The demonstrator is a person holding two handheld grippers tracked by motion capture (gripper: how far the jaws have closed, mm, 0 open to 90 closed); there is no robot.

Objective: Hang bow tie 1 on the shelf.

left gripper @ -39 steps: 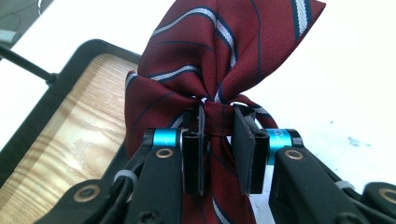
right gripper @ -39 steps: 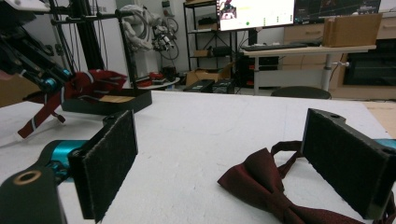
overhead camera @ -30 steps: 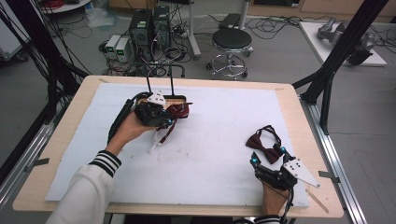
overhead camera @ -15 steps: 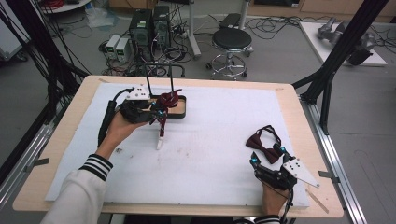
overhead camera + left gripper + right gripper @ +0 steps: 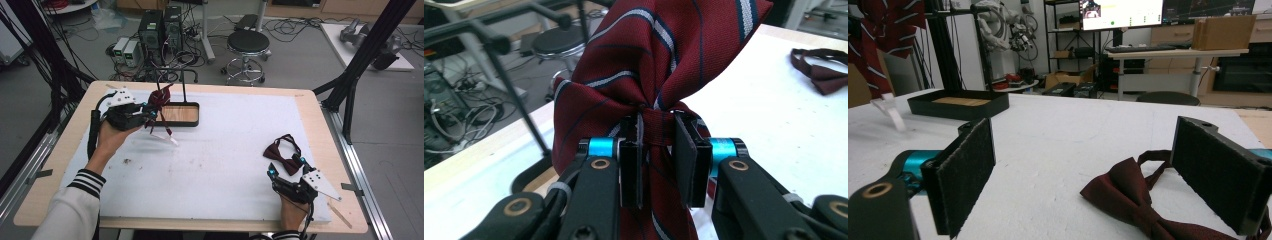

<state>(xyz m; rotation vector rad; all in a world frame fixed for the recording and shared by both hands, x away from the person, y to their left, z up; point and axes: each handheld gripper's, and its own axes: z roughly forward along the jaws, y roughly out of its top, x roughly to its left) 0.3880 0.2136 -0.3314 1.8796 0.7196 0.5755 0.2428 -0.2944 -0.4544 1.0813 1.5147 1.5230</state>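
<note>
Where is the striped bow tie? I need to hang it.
High view, far left: striped bow tie clamped in the left gripper, raised beside the stand's tray.

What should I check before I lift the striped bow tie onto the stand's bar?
1. Left gripper shut on the striped bow tie at its centre band: ok.
2. Tie's white strap end hanging free above the table: ok.
3. Stand upright in its tray, bar free of other ties: ok.
4. Tie close beside the stand's post: ok.
5. Right gripper open, resting by the plain bow tie, out of the path: ok.
6. Whether the strap is clasped into a loop: cannot tell.
</note>
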